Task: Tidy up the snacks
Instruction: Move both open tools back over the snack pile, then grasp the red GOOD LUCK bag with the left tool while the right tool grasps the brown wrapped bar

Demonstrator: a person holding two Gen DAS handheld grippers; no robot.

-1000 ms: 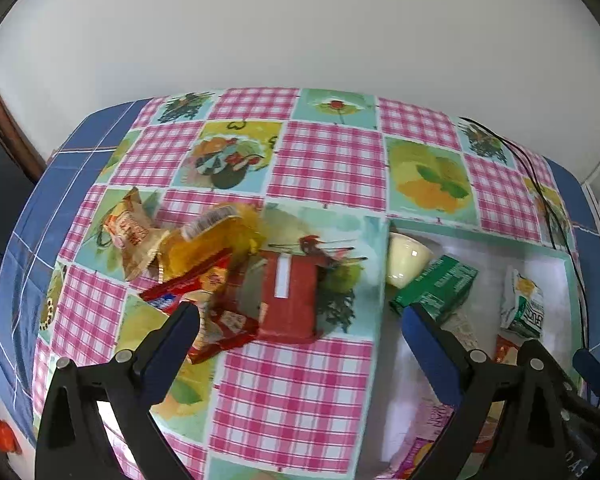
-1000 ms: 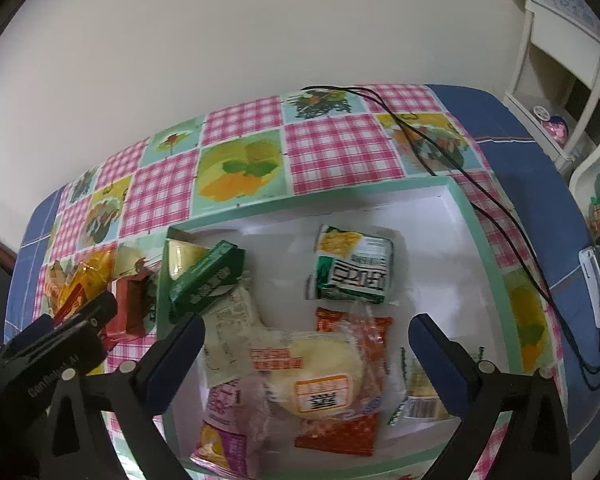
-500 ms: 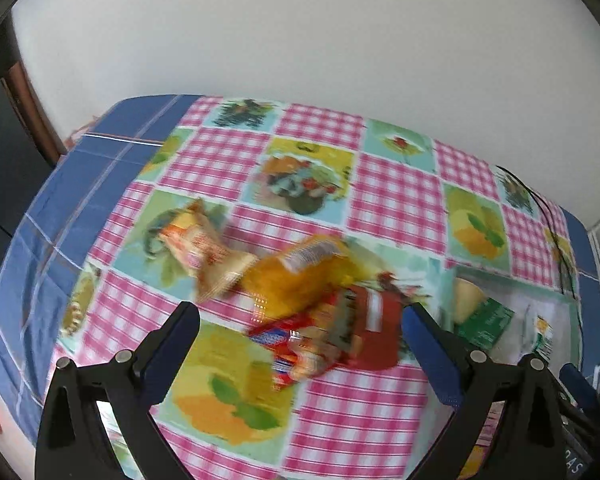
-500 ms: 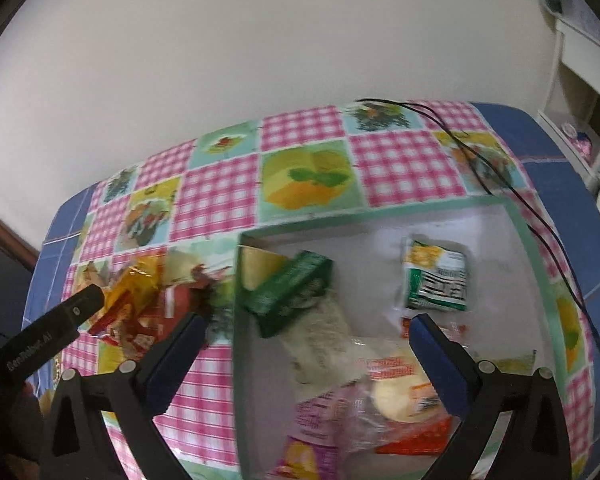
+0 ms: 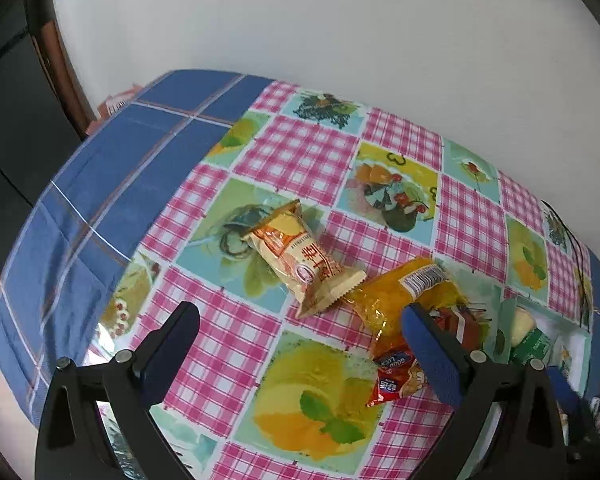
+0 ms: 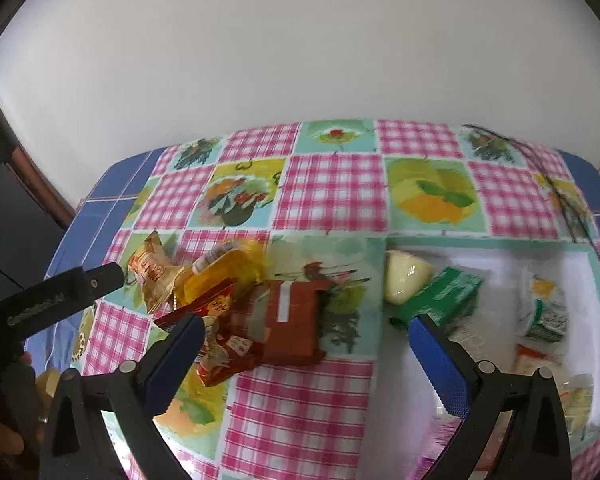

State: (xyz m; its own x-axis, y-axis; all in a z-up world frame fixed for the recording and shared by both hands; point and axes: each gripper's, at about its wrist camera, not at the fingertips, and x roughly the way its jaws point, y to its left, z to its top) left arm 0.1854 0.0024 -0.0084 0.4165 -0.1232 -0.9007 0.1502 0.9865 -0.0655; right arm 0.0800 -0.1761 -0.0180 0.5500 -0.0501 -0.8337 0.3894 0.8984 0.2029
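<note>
Loose snacks lie in a pile on the checked tablecloth: a cream-and-orange packet (image 5: 300, 260), a yellow packet (image 5: 404, 296), a red packet (image 5: 396, 376) and a dark red box (image 6: 292, 320). My left gripper (image 5: 300, 328) hovers open just before the pile, holding nothing. My right gripper (image 6: 304, 326) is open too, above the red box and the left rim of the tray (image 6: 480, 236). Inside the tray are a green box (image 6: 444, 296), a pale yellow cup (image 6: 404, 276) and a green-and-white packet (image 6: 544, 312). One left finger (image 6: 100, 278) shows beside the pile.
The table backs onto a white wall. A blue cloth border (image 5: 100, 200) runs along the left edge, with a dark drop beyond it. A black cable (image 6: 572, 208) lies across the far right corner. More packets sit blurred at the tray's near end.
Both grippers have swung left. The left now faces the loose pile and the table's left edge; the right has left the tray's middle for its left rim. Both stayed open.
</note>
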